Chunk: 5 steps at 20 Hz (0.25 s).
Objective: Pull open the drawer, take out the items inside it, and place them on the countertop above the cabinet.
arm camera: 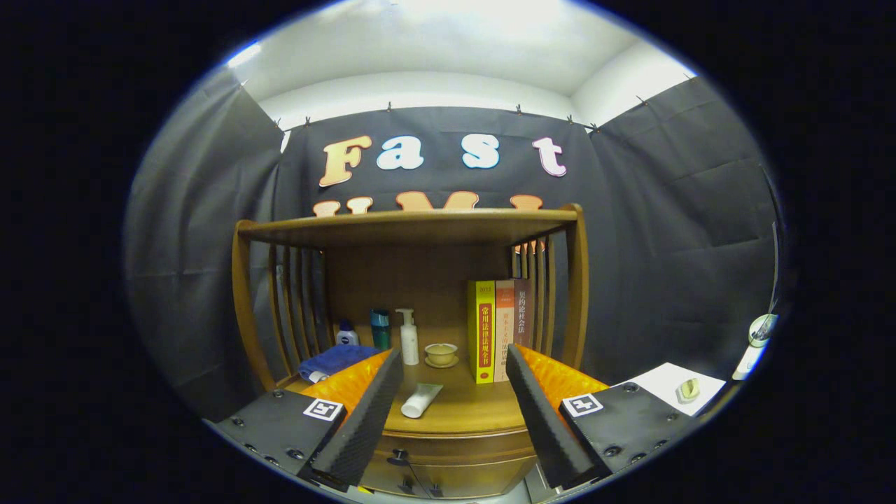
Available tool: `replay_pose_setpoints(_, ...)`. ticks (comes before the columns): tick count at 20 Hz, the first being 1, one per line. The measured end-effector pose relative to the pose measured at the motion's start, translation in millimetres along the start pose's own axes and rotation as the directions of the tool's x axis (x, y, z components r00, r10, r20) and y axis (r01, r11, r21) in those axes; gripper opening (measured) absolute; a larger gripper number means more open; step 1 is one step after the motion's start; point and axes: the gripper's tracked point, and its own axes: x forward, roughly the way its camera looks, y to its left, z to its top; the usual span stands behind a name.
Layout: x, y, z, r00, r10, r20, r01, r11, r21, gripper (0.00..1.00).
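Below the white tube (421, 400) on the surface (476, 406), the drawer (455, 465) looks shut. The claw (453, 413) is spread, holding nothing; it could miss the small knob (397, 458).

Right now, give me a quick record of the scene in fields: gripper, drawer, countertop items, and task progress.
gripper: gripper open, fingers spread, holding nothing
drawer: drawer looks closed, low between the fingers
countertop: white tube lying flat; blue cloth; pump bottle; small cup on a saucer; books standing upright
task progress: drawer not yet pulled open
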Motion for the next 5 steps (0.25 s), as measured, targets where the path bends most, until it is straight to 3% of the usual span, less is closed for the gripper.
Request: replay_pose_setpoints(5,-25.2,-11.2,21.1,1.0,0.0,0.015,0.0,1.0,0.003,0.99)
